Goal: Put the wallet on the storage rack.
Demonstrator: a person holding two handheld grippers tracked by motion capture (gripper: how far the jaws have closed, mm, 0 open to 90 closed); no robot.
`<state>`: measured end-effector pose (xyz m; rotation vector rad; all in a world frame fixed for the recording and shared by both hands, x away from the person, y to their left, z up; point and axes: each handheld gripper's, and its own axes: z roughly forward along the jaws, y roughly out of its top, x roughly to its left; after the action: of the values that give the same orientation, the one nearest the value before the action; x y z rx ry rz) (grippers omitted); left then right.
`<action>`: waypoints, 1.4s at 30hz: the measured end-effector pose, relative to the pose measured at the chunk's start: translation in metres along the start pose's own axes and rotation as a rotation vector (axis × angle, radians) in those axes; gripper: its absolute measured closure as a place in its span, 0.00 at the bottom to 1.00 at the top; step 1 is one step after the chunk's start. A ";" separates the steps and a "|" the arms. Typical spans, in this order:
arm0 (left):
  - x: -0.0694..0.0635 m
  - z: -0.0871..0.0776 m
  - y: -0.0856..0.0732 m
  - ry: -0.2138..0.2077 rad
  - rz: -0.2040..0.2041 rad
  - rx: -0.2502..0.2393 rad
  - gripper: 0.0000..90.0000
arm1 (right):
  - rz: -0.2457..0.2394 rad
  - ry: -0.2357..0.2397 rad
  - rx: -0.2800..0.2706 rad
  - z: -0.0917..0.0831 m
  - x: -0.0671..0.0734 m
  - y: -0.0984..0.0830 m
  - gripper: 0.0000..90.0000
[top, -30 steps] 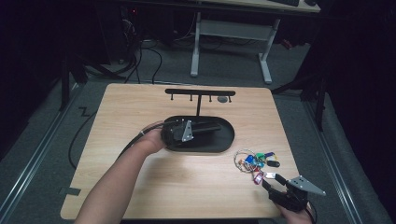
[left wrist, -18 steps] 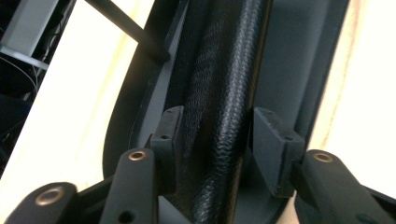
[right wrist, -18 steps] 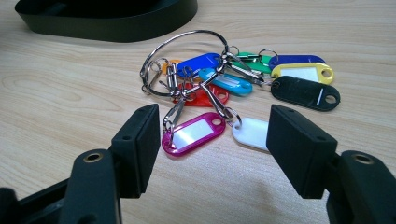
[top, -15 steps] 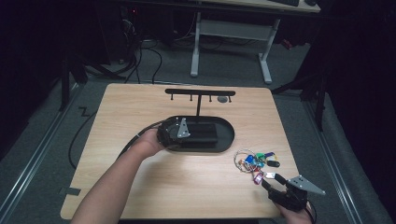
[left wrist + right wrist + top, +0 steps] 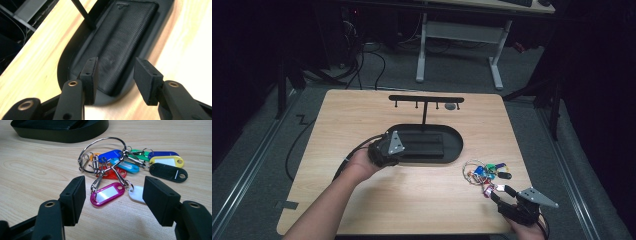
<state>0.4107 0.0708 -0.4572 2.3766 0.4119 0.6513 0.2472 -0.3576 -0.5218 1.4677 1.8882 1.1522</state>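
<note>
Pale wood-grain table (image 5: 412, 200) under me, grey floor around it, dark room, and a white-legged desk (image 5: 457, 35) beyond the far edge. A black oval tray (image 5: 454, 150) sits mid-table, with a thin black T-shaped hook stand (image 5: 426, 100) rising from it.

My left gripper (image 5: 115, 75) hangs at the tray's near-left end; its jaws have just been opening and now stand apart with nothing pinched, the pads clear of the black wallet (image 5: 120, 37) lying flat in the tray. That wallet is pebbled leather, long and rectangular, and the tray rim around it is smooth and matte.

My right gripper (image 5: 113, 197) sits low at the table's near-right corner, jaws spread wide, gripping nothing. Just ahead of the pads lies the key ring (image 5: 105, 150), a steel loop with small clips and glossy plastic tags: magenta (image 5: 107, 193) nearest, then white, red, blue, teal, green, yellow and black. It rests on the wood, right of the tray.
</note>
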 end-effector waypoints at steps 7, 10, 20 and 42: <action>-0.018 -0.018 -0.027 0.007 -0.048 -0.020 0.58 | -0.009 0.001 0.000 0.000 0.003 0.002 0.40; -0.024 -0.025 -0.039 0.014 -0.072 -0.034 0.57 | -0.009 0.001 0.003 0.001 0.003 0.002 0.40; -0.055 -0.047 -0.084 -0.011 -0.292 -0.073 0.49 | -0.017 0.013 0.013 0.003 0.004 0.002 0.40; -0.083 -0.073 -0.124 -0.061 -0.427 -0.132 0.32 | -0.091 0.017 0.076 0.006 0.029 0.022 0.43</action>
<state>0.2869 0.1637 -0.5171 2.0845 0.7948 0.3927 0.2549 -0.3268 -0.5030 1.3996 2.0085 1.0653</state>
